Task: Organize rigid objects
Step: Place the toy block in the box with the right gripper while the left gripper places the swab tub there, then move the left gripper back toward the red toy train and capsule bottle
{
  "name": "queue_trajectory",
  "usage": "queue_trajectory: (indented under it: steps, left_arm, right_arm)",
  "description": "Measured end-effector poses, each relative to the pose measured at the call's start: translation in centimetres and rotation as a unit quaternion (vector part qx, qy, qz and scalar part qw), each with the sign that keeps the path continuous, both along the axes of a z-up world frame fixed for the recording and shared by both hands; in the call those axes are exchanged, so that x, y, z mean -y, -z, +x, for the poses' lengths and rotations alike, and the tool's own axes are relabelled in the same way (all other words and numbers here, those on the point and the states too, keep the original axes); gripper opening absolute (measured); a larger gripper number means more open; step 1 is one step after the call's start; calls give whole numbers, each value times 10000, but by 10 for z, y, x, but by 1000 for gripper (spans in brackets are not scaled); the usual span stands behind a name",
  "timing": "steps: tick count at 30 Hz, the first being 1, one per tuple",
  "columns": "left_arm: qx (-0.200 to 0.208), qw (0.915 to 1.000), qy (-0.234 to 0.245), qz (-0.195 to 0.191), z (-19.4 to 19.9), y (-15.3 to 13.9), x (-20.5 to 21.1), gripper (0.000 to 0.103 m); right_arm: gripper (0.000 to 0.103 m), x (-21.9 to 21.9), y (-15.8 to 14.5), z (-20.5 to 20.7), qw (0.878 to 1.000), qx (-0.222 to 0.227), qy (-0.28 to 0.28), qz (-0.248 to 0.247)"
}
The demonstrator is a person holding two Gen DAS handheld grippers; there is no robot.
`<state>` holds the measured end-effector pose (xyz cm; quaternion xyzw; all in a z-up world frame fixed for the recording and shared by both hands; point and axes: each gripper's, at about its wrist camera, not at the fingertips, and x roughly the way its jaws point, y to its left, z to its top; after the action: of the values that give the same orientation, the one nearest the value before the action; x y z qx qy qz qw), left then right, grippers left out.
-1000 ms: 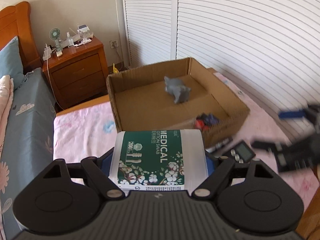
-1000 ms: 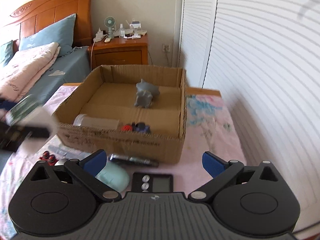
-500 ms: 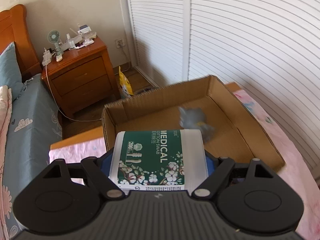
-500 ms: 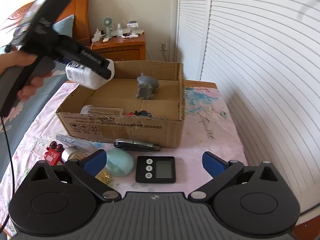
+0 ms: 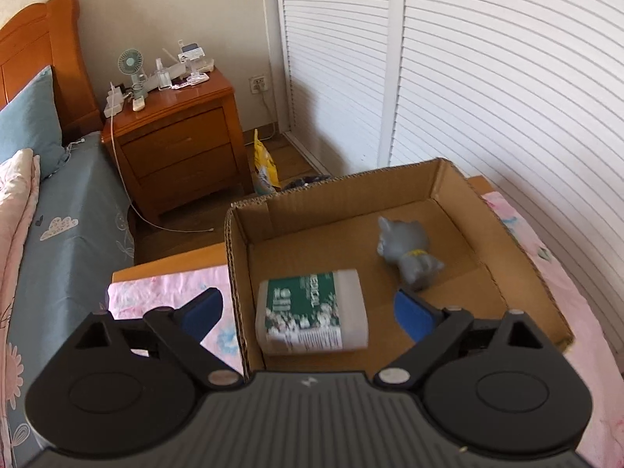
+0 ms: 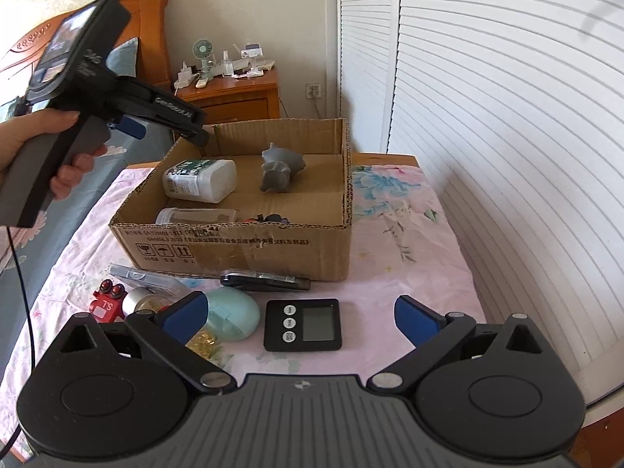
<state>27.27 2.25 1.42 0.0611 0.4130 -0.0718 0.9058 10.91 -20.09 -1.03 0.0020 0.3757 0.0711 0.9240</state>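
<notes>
The cardboard box (image 5: 518, 249) (image 6: 241, 245) stands on the pink floral table. Inside lie the white cotton swab box with a green label (image 5: 312, 314) (image 6: 201, 180), a grey toy figure (image 5: 409, 251) (image 6: 279, 171), a clear jar (image 6: 195, 216) and small dark toys (image 6: 269, 218). My left gripper (image 5: 308, 308) (image 6: 163, 126) is open above the box's left side, with the swab box loose below it. My right gripper (image 6: 298, 314) is open and empty over a black digital timer (image 6: 302, 324).
In front of the box lie a dark folding knife (image 6: 265, 281), a mint egg-shaped case (image 6: 234, 314), a red toy (image 6: 107, 304), a metal cap (image 6: 136, 302) and a clear packet (image 6: 136, 275). A wooden nightstand (image 5: 175, 140) and the bed (image 5: 58, 234) stand to the left, louvred doors (image 5: 507, 78) to the right.
My left gripper moved over the box, opened and let go of the swab box, which now lies inside. My right gripper stayed open and hardly moved.
</notes>
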Motion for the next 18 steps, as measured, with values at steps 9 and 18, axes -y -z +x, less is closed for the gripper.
queue_trajectory:
  steps: [9, 18]
  left_arm:
    - [136, 9998, 103, -114, -37, -21, -8, 95]
    - [415, 9991, 128, -33, -96, -26, -11, 101]
  right_arm:
    - [103, -2, -2, -12, 9999, 42, -67, 124]
    - [103, 10, -4, -27, 9997, 139, 11, 221]
